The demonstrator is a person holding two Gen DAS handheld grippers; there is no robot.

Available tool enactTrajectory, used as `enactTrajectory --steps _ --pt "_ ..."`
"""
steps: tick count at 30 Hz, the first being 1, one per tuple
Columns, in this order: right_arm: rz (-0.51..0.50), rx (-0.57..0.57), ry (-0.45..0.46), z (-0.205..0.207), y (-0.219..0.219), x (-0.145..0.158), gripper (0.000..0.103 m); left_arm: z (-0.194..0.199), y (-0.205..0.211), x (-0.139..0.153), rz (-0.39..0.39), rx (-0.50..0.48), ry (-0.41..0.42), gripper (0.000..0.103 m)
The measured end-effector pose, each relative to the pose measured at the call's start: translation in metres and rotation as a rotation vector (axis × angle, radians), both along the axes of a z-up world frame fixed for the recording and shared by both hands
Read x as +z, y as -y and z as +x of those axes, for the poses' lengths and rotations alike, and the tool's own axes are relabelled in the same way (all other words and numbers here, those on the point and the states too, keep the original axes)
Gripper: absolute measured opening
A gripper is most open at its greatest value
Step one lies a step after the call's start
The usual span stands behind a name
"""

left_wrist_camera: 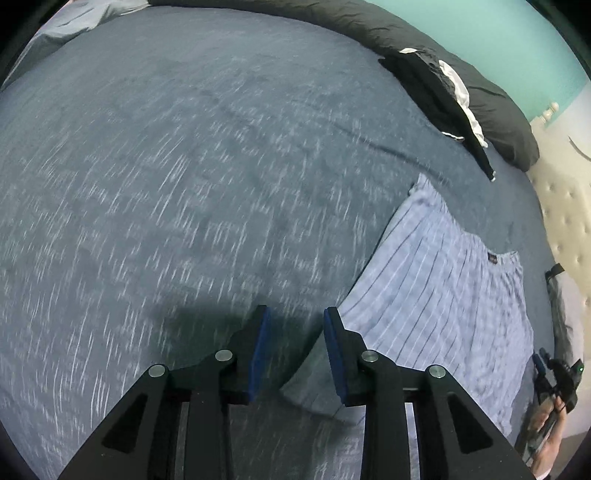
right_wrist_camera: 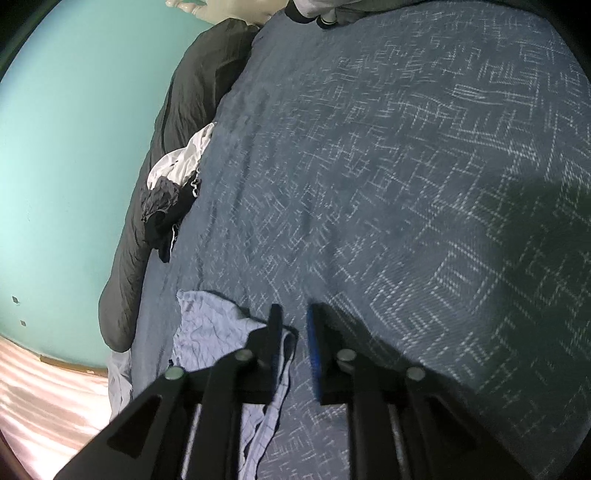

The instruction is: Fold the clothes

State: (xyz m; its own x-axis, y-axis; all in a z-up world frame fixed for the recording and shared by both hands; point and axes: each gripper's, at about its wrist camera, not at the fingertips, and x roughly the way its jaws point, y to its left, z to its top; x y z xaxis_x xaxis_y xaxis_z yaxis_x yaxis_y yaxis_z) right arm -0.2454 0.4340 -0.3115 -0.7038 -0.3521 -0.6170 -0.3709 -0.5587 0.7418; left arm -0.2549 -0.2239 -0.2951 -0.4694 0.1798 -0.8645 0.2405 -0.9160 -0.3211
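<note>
Left wrist view: the left gripper (left_wrist_camera: 295, 317) hangs over a dark blue bedspread (left_wrist_camera: 184, 184) with a pale broken-line pattern, its blue-padded jaws spread apart and holding nothing. A pale blue striped garment (left_wrist_camera: 443, 295), which appears to be a pair of shorts with a small dark label at the waistband, lies spread flat on the bedspread to the right of the gripper; its nearest corner reaches under the right-hand finger (left_wrist_camera: 336, 354). Beyond it, along the far edge of the bed, lies a long dark duvet (left_wrist_camera: 498, 107), and against it rests a black garment with white trim (left_wrist_camera: 454, 99), well apart from the striped one. A tufted cream headboard (left_wrist_camera: 565, 229) stands at the right edge, below a teal wall (left_wrist_camera: 480, 29). At the lower right a hand (left_wrist_camera: 546, 435) grips the right gripper (left_wrist_camera: 554, 376), seen only small and in part. Right wrist view: the right gripper (right_wrist_camera: 293, 321) is likewise released, its jaws parted with bare bedspread (right_wrist_camera: 406, 166) showing between them. The striped garment (right_wrist_camera: 214, 328) lies crumpled here at the lower left, near the edge of the bed, its folds passing beneath the left-hand finger (right_wrist_camera: 273, 332); contact cannot be told. The black and white garment (right_wrist_camera: 177, 188) lies farther off beside the duvet (right_wrist_camera: 192, 92), with the teal wall (right_wrist_camera: 74, 147) behind and a pale floor (right_wrist_camera: 44, 398) below.
</note>
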Motion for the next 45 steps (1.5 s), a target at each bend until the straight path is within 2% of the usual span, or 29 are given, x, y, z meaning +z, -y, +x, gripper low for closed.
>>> enactTrajectory --steps 2,11,12,14,22,37,45 --pt "0.001 0.008 -0.004 0.0 0.003 0.001 0.023 0.006 -0.003 -0.001 -0.004 -0.003 -0.004 0.032" --pt "-0.014 0.017 -0.011 -0.001 0.006 0.003 0.023 0.009 -0.021 -0.009 0.012 -0.013 -0.009 0.031" --pt "-0.016 0.018 -0.011 0.0 0.005 0.003 0.023 0.007 -0.021 -0.009 0.004 -0.01 -0.006 0.028" --pt "-0.018 0.018 -0.011 0.0 0.004 0.003 0.023 0.005 -0.023 -0.009 -0.017 -0.006 0.002 0.007" --pt "-0.027 0.019 -0.01 0.0 0.003 0.004 0.023 0.002 -0.035 0.001 -0.039 -0.018 -0.022 0.003" --pt "-0.044 0.022 -0.01 0.003 0.001 0.003 0.023 -0.015 -0.11 0.074 -0.029 -0.161 -0.133 0.003" --pt "-0.051 0.039 -0.035 0.004 -0.001 0.01 0.023 -0.032 -0.192 0.116 -0.027 -0.299 -0.172 0.003"
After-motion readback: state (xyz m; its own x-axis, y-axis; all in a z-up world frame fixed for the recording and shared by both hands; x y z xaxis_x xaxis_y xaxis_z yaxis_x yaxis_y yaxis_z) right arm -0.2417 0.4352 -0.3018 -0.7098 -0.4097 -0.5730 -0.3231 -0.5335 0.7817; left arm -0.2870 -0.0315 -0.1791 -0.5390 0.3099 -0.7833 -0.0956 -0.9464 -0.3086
